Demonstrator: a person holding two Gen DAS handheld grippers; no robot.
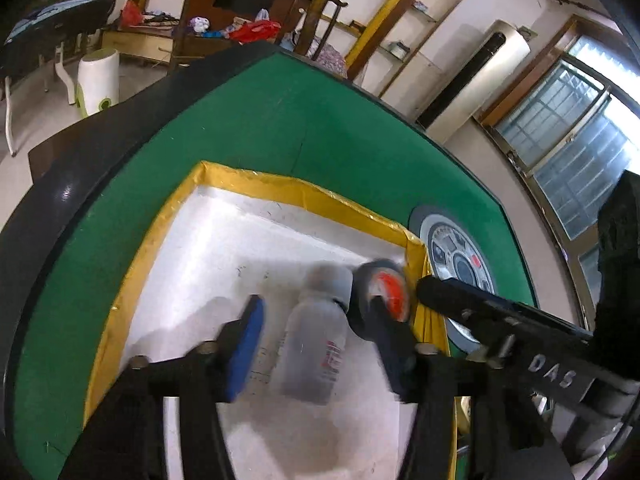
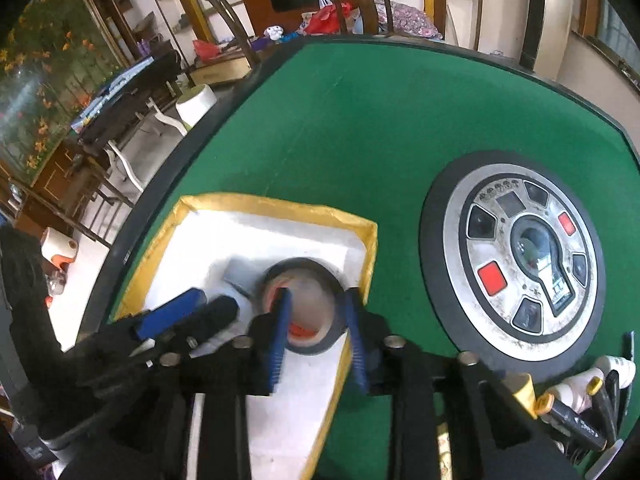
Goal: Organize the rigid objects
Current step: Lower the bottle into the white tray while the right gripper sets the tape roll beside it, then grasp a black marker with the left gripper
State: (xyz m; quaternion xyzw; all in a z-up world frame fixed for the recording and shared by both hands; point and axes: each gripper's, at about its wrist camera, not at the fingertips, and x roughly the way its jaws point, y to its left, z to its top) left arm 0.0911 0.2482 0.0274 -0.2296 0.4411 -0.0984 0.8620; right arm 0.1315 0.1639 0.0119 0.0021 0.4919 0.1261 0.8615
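A white tray with a yellow taped rim (image 1: 256, 178) (image 2: 280, 204) lies on the green table. In the left wrist view my left gripper (image 1: 320, 344) is open over the tray, its fingers on either side of a clear plastic bottle with a grey cap (image 1: 316, 336) that lies in the tray. My right gripper (image 2: 318, 340) is shut on a black tape roll with an orange core (image 2: 312, 308) (image 1: 380, 296), one finger inside the hole and one outside, over the tray's right end. The right gripper's arm (image 1: 500, 320) shows at the right of the left view.
A round grey control panel with red buttons (image 2: 516, 260) (image 1: 456, 256) is set in the green table (image 2: 360, 120), right of the tray. Several pens and small bottles (image 2: 576, 396) lie at the near right. Chairs and cluttered furniture stand beyond the table's far edge.
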